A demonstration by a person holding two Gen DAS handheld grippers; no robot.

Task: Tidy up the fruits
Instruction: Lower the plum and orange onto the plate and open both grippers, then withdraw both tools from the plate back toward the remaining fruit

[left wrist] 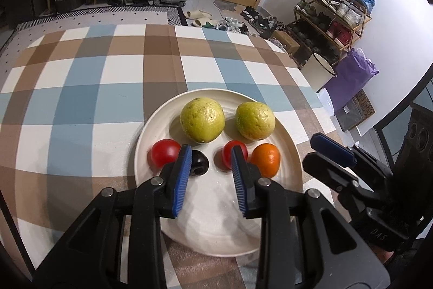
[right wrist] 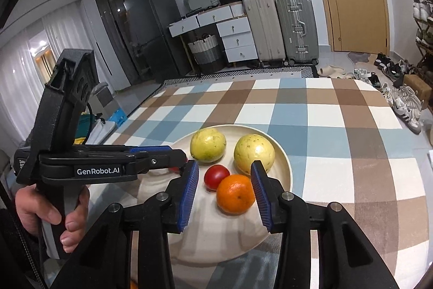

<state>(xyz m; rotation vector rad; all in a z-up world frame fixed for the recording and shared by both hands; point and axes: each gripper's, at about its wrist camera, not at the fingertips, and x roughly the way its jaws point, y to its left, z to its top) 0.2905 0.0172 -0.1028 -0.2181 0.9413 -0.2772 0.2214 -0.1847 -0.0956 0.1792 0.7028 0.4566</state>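
L gripper [left wrist: 210, 151] pads barely apart, empty, over plate [left wrist: 146, 134] by dark fruit [left wrist: 200, 163]. R gripper [right wrist: 224, 164] spread, orange [right wrist: 236, 193] framed between pads, no contact; prob lining up to shift it w/ like fruit.

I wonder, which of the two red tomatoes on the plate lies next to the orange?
The right-hand tomato, between the dark plum and the orange. The other tomato sits at the plate's left edge.

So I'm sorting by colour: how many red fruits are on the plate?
2. One red fruit lies at the plate's left edge beside the dark fruit; the other red fruit sits mid-plate, left of the orange. The jaws partly cover both; more may be hidden.
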